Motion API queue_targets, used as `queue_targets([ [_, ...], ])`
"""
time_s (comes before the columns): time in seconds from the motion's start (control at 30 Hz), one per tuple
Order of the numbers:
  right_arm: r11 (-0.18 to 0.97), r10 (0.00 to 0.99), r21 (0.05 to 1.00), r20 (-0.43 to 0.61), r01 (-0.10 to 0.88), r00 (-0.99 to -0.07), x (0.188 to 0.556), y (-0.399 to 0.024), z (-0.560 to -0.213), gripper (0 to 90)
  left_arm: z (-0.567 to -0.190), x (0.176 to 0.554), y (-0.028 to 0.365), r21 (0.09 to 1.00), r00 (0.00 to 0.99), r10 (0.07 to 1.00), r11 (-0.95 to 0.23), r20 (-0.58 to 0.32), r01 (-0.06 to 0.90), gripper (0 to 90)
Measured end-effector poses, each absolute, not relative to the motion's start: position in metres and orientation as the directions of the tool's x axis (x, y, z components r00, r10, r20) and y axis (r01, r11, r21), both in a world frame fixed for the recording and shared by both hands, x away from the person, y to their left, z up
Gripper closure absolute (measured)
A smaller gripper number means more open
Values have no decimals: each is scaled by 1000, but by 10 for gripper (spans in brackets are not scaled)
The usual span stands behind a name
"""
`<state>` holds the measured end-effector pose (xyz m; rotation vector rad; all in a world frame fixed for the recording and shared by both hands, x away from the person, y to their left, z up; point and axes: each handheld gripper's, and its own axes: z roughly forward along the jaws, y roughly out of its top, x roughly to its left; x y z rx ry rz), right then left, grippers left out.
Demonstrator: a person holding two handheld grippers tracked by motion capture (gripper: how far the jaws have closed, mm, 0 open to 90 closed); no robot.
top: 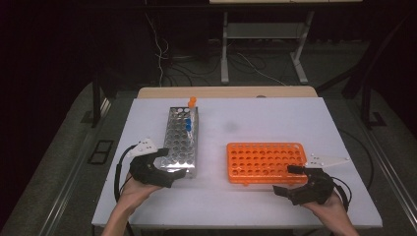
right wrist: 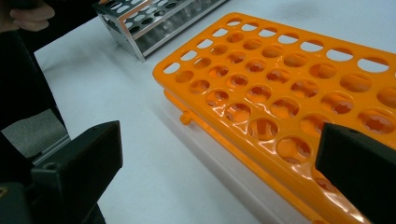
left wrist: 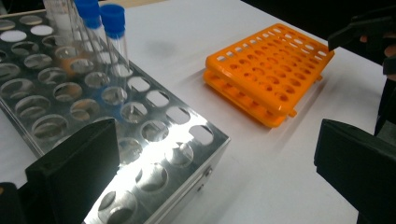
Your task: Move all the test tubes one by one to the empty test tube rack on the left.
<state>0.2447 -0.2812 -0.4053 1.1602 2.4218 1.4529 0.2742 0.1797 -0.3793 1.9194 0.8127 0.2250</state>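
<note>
A shiny metal tube rack stands left of centre on the white table. At its far end it holds blue-capped tubes and one orange-capped tube. My left gripper is at the rack's near end, open, with nothing gripped. In the left gripper view the rack's near corner lies between the wide jaws of the left gripper, and the blue-capped tubes rise behind. An empty orange rack lies to the right. My right gripper is open at its near right corner.
The table has bare room between the two racks and along its front edge. Its far edge is a wooden strip. Beyond it on the floor stand a metal frame's legs and loose cables.
</note>
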Motion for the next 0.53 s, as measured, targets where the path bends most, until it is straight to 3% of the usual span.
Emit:
queue_targets([
  [0.53,250,653,790,290,560,-700,241,-287,-409,2,-407,253,176,875,762,625,-261,-169,409,0],
])
